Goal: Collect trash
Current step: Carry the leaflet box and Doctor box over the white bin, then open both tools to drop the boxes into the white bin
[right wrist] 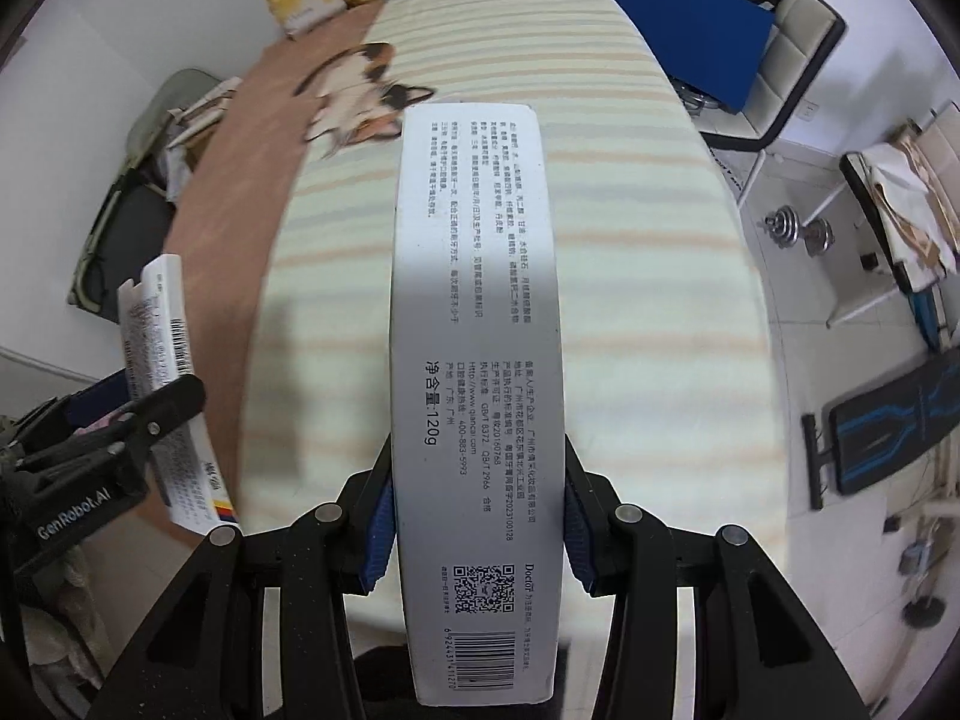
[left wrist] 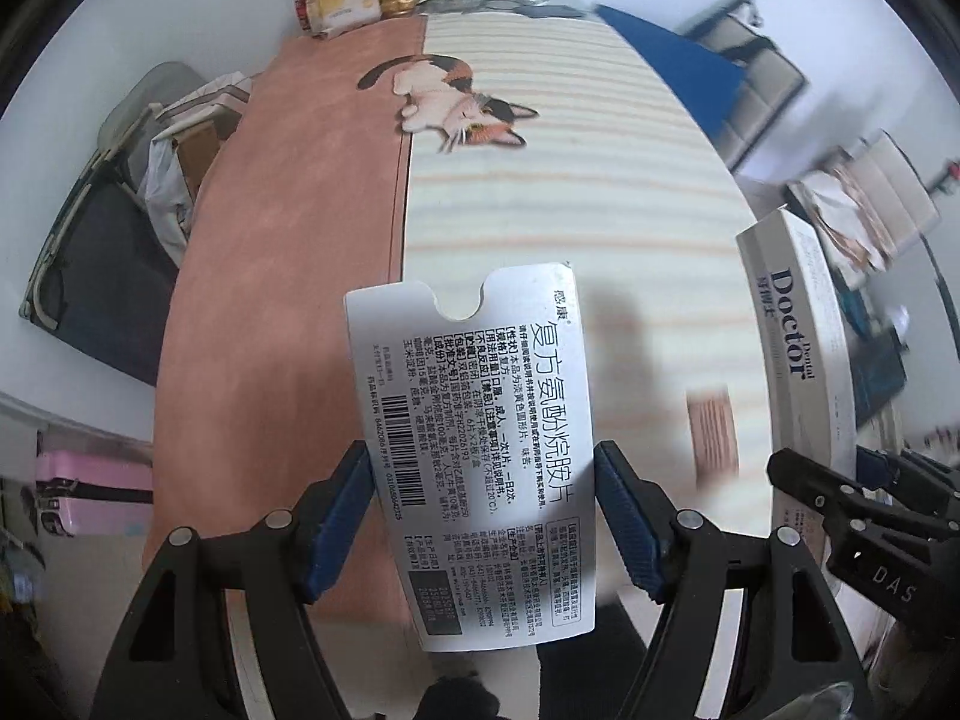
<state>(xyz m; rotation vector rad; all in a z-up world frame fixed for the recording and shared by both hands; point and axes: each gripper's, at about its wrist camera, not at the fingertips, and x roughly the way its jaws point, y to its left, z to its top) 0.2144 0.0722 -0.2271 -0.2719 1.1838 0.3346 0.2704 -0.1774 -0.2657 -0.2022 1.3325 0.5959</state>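
Left of the striped cat-print table mat [left wrist: 570,192], the left gripper [left wrist: 480,516] pinches a flat white medicine carton [left wrist: 474,450] by its two long edges, above the mat; its lower end is hidden. To the right, the right gripper [right wrist: 477,534] clamps a long grey toothpaste box [right wrist: 474,360] over the mat, its near end cut off; small print is blurred.

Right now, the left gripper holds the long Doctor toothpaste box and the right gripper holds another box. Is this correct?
Not quite: the left gripper holds the flat medicine box, as the left wrist view shows. The long Doctor toothpaste box is in the right gripper.
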